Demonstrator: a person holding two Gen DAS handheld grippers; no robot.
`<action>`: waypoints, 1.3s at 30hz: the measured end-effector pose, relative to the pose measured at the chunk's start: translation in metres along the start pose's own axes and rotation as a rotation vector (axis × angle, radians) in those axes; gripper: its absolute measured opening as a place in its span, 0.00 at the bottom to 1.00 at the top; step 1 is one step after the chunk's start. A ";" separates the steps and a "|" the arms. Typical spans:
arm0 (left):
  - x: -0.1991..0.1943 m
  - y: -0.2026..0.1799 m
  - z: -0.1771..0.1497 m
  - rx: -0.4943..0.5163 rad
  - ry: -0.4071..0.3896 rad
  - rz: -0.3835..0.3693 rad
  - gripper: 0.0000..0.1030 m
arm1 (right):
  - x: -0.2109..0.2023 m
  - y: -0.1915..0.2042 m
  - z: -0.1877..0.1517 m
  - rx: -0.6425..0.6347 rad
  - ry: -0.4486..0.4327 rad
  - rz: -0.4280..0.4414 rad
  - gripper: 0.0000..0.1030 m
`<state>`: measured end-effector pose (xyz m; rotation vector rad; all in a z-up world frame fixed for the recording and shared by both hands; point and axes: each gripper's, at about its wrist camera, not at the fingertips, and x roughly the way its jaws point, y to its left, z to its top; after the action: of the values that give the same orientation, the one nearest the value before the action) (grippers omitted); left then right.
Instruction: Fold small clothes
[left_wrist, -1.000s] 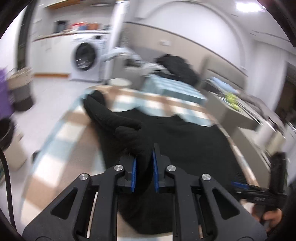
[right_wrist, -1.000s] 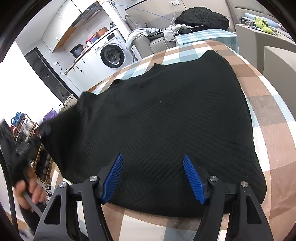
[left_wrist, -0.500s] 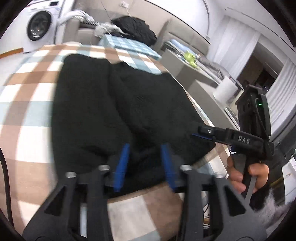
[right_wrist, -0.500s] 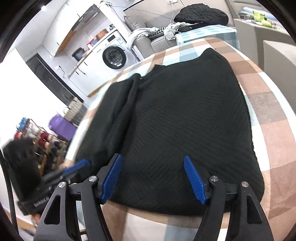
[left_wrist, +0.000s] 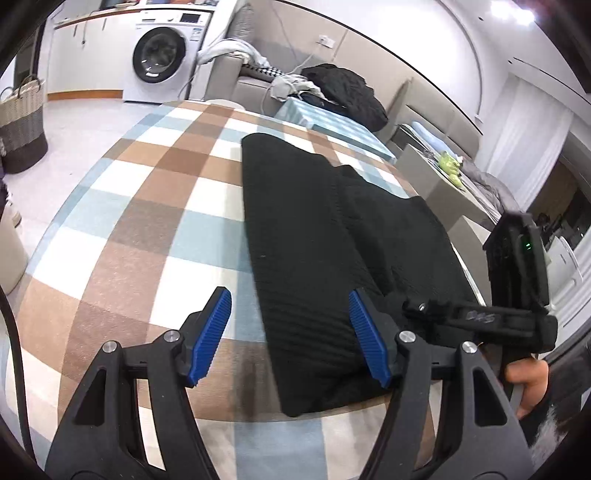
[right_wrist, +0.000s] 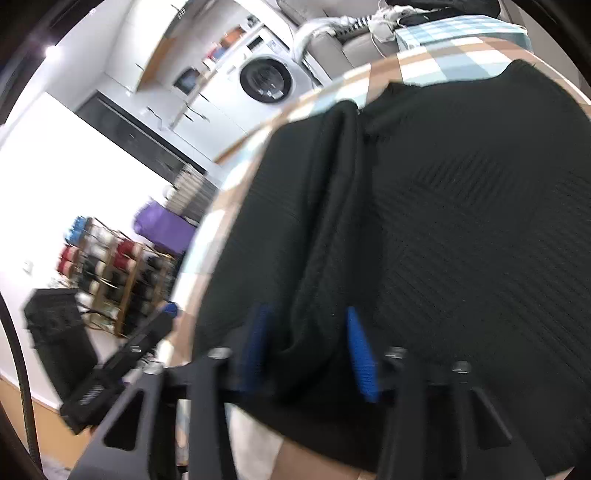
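Left hand-held gripper (left_wrist: 290, 336) agape over sweater (left_wrist: 332, 236)

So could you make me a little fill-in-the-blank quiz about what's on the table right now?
1. The garment on the table is ____ in colour.
2. The left gripper is ____, with nothing held between its fingers.
3. The tablecloth has a ____ pattern of brown, blue and white.
4. The white appliance with a round door behind the table is a ____.

Missing words: black; open; checked; washing machine
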<state>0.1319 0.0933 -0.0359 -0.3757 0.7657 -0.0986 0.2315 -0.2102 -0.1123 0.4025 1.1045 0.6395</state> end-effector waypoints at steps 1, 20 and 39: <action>-0.001 0.003 0.001 -0.002 -0.002 0.003 0.61 | 0.000 0.003 0.001 -0.003 0.009 -0.023 0.08; 0.026 -0.031 -0.022 0.141 0.108 -0.038 0.62 | -0.030 -0.032 -0.018 0.088 0.023 0.040 0.26; 0.021 -0.042 -0.019 0.173 0.112 -0.041 0.62 | -0.050 -0.027 -0.043 0.027 -0.038 -0.114 0.06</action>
<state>0.1363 0.0441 -0.0471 -0.2230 0.8529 -0.2248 0.1850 -0.2639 -0.1111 0.3706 1.0930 0.5152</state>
